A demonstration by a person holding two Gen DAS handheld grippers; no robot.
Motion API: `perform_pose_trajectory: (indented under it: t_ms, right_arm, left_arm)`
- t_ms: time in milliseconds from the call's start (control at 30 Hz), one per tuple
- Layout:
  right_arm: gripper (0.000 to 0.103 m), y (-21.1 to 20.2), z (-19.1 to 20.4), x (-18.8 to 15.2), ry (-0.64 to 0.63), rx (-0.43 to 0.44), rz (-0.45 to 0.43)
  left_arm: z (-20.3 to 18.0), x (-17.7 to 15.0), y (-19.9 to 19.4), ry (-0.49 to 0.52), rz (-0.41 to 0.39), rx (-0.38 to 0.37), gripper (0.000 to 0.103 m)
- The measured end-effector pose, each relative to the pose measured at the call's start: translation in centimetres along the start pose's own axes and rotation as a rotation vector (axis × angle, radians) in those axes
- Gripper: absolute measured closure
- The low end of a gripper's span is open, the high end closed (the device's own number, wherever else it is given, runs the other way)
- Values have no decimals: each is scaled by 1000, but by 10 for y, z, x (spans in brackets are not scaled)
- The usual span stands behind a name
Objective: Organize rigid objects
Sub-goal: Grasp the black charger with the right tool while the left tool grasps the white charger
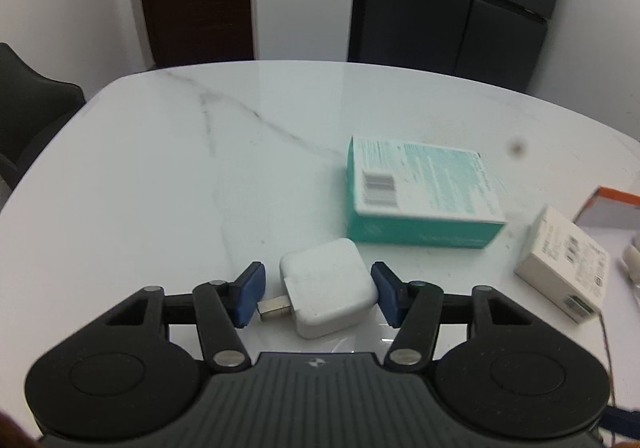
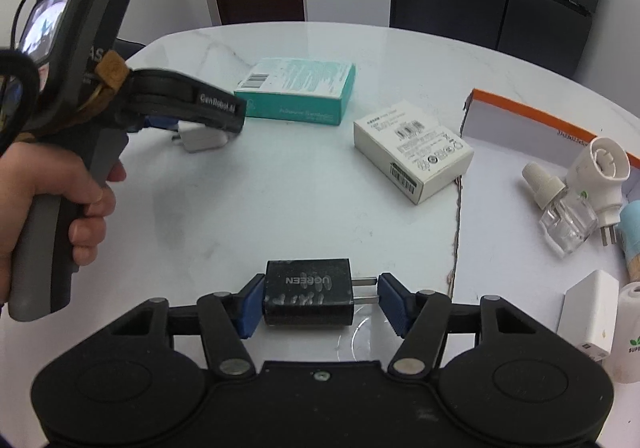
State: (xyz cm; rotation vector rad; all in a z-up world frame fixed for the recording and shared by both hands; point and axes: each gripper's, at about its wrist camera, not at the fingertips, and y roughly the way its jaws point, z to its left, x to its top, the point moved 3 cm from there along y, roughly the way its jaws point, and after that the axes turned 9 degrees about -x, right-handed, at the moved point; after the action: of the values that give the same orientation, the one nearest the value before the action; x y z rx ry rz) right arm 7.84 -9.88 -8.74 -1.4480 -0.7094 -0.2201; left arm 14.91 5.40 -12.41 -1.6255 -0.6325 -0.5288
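Observation:
A white square charger (image 1: 328, 288) with its metal prongs pointing left lies on the marble table (image 1: 160, 176) between the fingers of my left gripper (image 1: 320, 294). The right pad touches it and the left pad stands by the prongs, so the grip is unclear. My right gripper (image 2: 320, 302) spans a black UGREEN charger (image 2: 308, 292). Its left pad touches the body and its right pad meets the prong tips. The left gripper and white charger (image 2: 202, 138) also show in the right wrist view.
A teal box (image 1: 420, 192) (image 2: 298, 90) and a white box (image 1: 564, 268) (image 2: 414, 150) lie further back. An orange-edged open box (image 2: 532, 128), a plug-in diffuser with a clear bottle (image 2: 576, 200), a white adapter (image 2: 590, 316) and other small items lie at the right.

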Motion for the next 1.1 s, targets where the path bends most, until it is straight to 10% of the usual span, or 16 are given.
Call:
perform_pose_trajectory:
  t_ms: [267,333,467,567,633,767,1100]
  right_arm:
    - [31,-18,-4,6,6,5,-46]
    - [31,-25,-6,6,11,6,-57]
    - [31,-36,-11,5,11,8,-69]
    - [31,-43,-14,1,10,11,-71]
    - [31,-48,-15,-3,10,12,-71]
    - [31,-51,-17,-13,10,16,-59]
    - [31,-57,-16,-22,15,15,-54]
  left_arm:
    - [-1,-17,-51,26,-23,0,47]
    - [-2,-18,-64,47,-27,-8,69]
    - [-9,-24,-77,69,-12,-6,69]
    - [-8,-27,-85,27,-13,-3,60]
    - [-4,-28,-82,7,-15,15,32]
    - [-4,-42,-90,6,-30,15,8]
    - [-11,-39,-67,21,-38,74,10]
